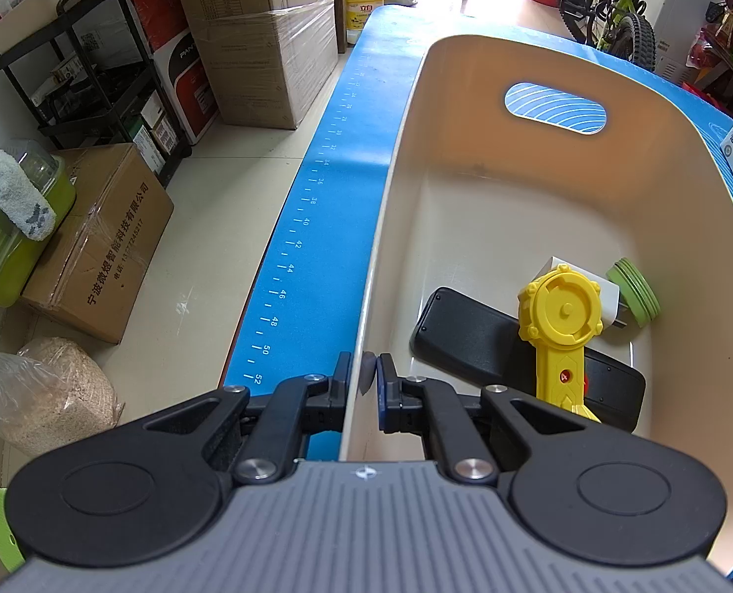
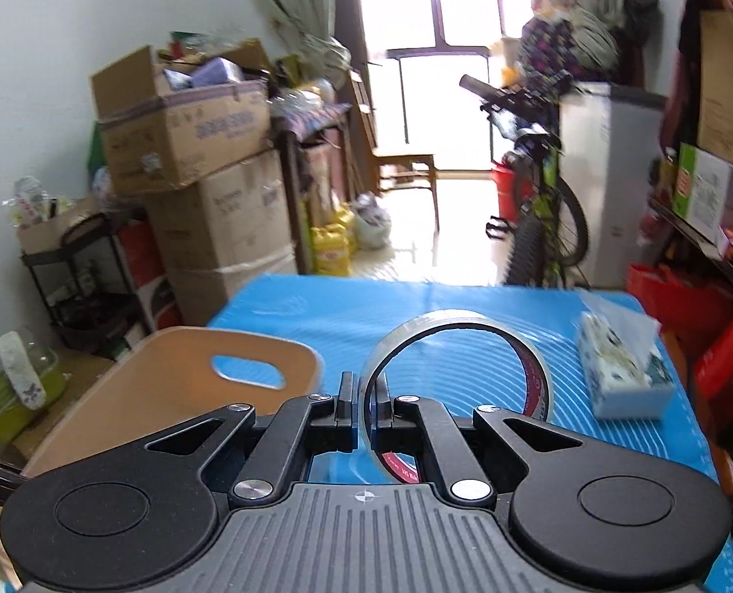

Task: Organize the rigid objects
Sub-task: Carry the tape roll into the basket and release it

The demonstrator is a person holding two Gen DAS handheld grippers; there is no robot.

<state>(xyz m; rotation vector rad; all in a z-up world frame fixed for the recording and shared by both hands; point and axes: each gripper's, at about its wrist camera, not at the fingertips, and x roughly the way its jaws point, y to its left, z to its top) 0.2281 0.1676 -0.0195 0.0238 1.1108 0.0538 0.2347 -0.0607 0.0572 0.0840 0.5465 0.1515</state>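
Right now your right gripper (image 2: 365,407) is clamped on the wall of the clear tape roll (image 2: 452,375), carried above the blue mat (image 2: 317,316), while your left gripper (image 1: 364,378) pinches the near rim of the cream bin (image 1: 465,64) to steady it. Carry the roll over the rim before lowering. Aim for the bare floor at the bin's far end, away from the yellow toy (image 1: 559,331), black remote (image 1: 470,341) and green lid (image 1: 635,291), and release low.

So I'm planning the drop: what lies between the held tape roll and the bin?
Only bare blue mat, in the right wrist view, between the tape roll and the bin.
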